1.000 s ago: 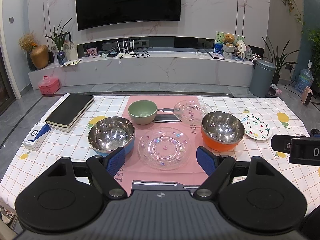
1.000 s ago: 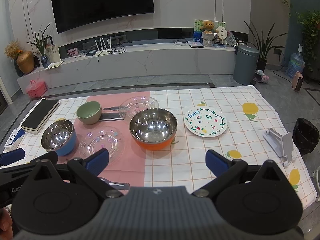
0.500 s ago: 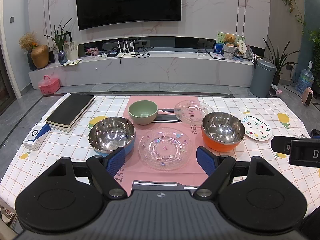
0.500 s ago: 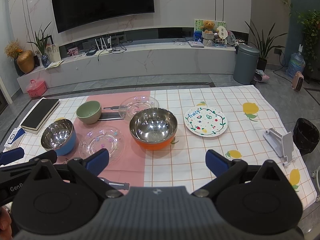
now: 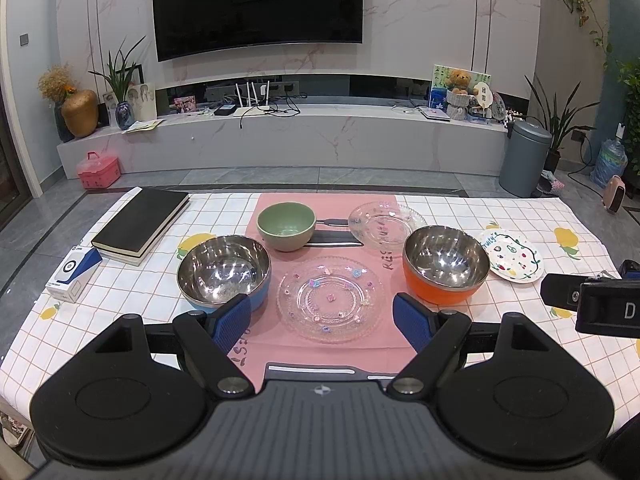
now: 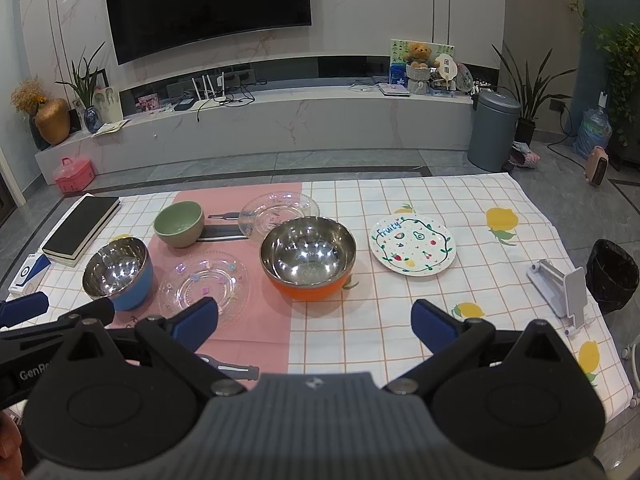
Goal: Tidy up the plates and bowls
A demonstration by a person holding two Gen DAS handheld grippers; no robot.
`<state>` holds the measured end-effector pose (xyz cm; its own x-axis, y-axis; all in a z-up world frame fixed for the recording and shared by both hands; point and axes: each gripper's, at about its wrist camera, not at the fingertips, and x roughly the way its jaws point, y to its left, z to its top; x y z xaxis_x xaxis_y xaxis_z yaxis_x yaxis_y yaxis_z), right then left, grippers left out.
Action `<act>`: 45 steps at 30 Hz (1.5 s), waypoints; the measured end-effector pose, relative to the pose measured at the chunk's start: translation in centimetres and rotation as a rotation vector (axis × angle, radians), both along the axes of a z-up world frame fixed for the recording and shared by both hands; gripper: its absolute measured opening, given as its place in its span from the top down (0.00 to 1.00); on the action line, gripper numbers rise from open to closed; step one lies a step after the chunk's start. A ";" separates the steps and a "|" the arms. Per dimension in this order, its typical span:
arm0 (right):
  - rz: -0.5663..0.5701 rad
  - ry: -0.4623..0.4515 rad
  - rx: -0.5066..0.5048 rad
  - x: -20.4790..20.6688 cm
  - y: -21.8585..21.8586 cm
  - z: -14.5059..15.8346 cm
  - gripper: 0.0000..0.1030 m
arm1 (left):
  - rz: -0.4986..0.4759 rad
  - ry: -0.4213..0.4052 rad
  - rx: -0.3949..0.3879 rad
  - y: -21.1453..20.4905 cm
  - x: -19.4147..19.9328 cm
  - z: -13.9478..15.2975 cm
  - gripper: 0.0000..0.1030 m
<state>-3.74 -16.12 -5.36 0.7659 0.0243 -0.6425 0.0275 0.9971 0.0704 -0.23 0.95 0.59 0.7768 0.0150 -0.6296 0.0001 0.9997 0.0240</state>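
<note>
On the checked tablecloth stand a steel bowl with a blue shell (image 5: 224, 274) (image 6: 118, 271), a steel bowl with an orange shell (image 5: 445, 263) (image 6: 308, 258) and a small green bowl (image 5: 286, 225) (image 6: 179, 224). A clear glass plate (image 5: 330, 299) (image 6: 204, 286) lies on the pink mat, a second glass plate (image 5: 382, 224) (image 6: 279, 213) behind it. A white fruit-print plate (image 5: 512, 255) (image 6: 413, 245) lies to the right. My left gripper (image 5: 322, 322) hovers open over the near glass plate. My right gripper (image 6: 314, 322) is open in front of the orange bowl, holding nothing.
A black book (image 5: 140, 220) and a small blue-white box (image 5: 74, 274) sit at the table's left. Dark cutlery (image 5: 334, 234) lies between the green bowl and the far glass plate. A grey phone stand (image 6: 560, 284) is at the right edge, a black bin (image 6: 612, 276) beyond it.
</note>
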 end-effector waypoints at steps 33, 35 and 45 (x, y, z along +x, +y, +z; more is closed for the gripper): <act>0.023 0.005 0.000 0.3 0.1 -0.5 0.02 | -0.005 -0.003 -0.019 0.1 0.2 0.1 0.08; 0.045 -0.009 0.003 0.4 0.0 -0.6 0.02 | -0.008 -0.009 -0.043 0.3 0.3 0.0 0.08; 0.079 -0.157 -0.046 2.3 -0.5 -1.5 0.02 | -0.059 -0.040 -0.115 0.0 2.9 -0.4 0.18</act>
